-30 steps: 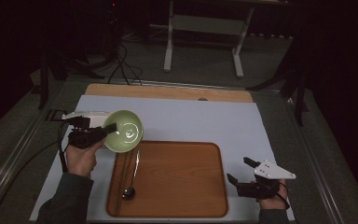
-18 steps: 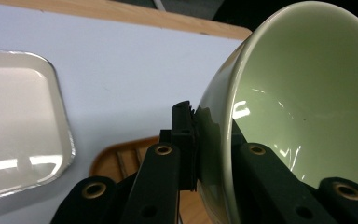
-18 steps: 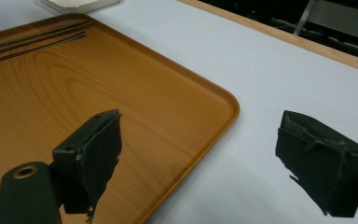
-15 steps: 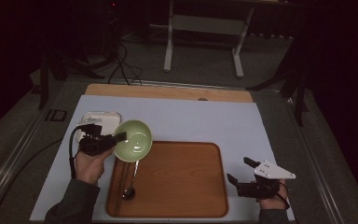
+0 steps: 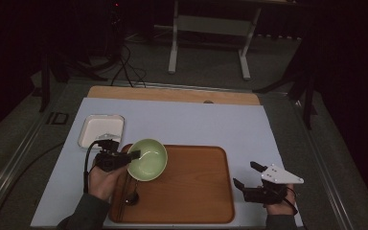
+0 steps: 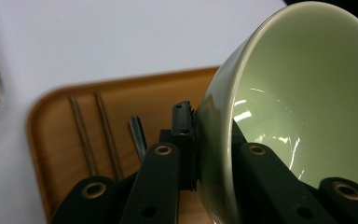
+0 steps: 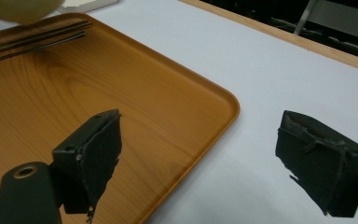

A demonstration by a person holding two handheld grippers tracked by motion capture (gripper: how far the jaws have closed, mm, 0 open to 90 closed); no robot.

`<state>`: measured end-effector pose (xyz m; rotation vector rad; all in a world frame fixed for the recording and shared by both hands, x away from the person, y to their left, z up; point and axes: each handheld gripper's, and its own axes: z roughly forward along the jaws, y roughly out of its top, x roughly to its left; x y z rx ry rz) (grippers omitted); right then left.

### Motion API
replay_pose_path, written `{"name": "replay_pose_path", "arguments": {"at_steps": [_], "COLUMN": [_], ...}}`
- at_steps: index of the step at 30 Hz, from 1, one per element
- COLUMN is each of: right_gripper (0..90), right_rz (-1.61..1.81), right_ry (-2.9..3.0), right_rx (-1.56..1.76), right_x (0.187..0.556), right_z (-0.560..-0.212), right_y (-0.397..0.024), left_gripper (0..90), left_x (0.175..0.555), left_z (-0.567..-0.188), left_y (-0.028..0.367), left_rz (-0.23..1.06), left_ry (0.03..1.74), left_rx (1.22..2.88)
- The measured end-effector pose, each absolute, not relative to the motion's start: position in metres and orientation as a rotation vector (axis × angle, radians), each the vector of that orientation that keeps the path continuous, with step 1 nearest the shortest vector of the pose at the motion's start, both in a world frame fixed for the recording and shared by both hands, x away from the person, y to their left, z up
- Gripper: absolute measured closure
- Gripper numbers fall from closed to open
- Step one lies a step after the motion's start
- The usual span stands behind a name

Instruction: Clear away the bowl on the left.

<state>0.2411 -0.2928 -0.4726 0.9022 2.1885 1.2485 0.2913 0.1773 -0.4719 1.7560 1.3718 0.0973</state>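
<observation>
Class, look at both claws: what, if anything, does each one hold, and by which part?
The left claw grips the green bowl by its rim, one jaw inside, one outside. The right claw stands open, holding nothing.

spoon partly under bowl

The high view looks forward and down from above the person's side, taking in the whole surface from well back. The left claw's camera sits very close behind its jaws, the right claw's looks low across the surface; all three share the wooden tray.
</observation>
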Motion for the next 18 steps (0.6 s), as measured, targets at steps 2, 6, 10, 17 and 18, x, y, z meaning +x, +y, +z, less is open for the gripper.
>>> {"name": "replay_pose_path", "arguments": {"at_steps": [2, 6, 10, 17, 18], "right_gripper": [13.9, 13.9, 13.9, 13.9, 13.9], "right_rz": [1.248, 1.248, 1.247, 1.244, 1.244], "right_ry": [2.19, 2.19, 2.189, 2.193, 2.194], "right_rx": [0.905, 0.903, 0.905, 0.904, 0.902], "right_x": [0.241, 0.241, 0.241, 0.241, 0.241], "right_z": [-0.473, -0.473, -0.473, -0.473, -0.473], "right_y": [-0.293, -0.292, -0.292, -0.292, -0.292], "left_gripper": [83.5, 83.4, 83.1, 80.9, 80.8], "left_x": [0.29, 0.288, 0.285, 0.281, 0.281], "left_z": [-0.477, -0.489, -0.499, -0.51, -0.512], "left_y": [0.174, 0.164, 0.155, 0.145, 0.142], "left_rz": [0.085, 0.068, 0.047, 0.025, 0.01], "left_ry": [1.379, 1.392, 1.397, 1.419, 1.424], "left_rx": [1.773, 1.822, 1.854, 1.874, 1.87]}}
